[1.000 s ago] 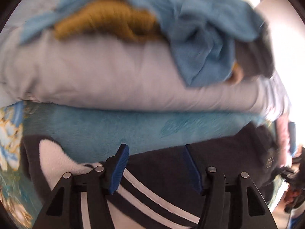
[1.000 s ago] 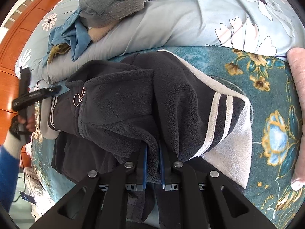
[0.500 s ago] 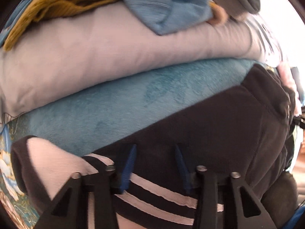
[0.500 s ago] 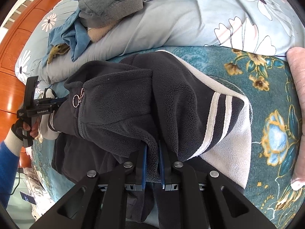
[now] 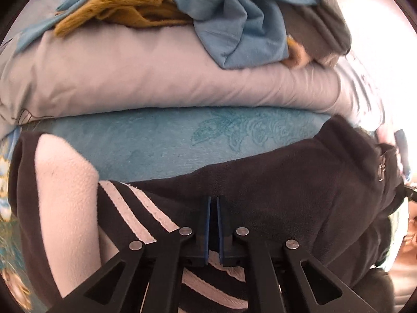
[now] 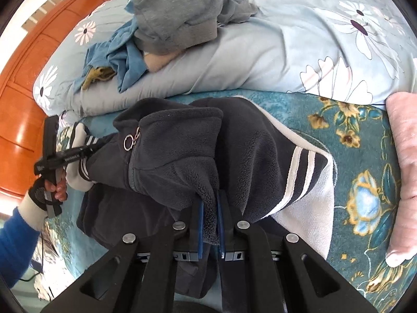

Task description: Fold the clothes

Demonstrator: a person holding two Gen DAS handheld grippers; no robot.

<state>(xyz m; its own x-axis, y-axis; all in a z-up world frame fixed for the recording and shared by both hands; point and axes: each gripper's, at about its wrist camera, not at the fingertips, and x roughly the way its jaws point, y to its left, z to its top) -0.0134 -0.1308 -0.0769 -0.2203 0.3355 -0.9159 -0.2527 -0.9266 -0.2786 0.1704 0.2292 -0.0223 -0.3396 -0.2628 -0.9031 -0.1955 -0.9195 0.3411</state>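
Left hand-held gripper (image 5: 213,203) pitched steeply down, clamped on dark fleece jacket (image 5: 299,190); right hand-held gripper (image 6: 209,203) likewise

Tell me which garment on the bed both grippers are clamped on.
The dark fleece jacket with white stripes; the grey, blue and mustard clothes lie untouched, heaped on the duvet.

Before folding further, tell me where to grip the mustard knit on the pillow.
Take the mustard knit by its free left end, coming from above on the left: that end lies bare on the pillow, while the blue cloth covers its right side.
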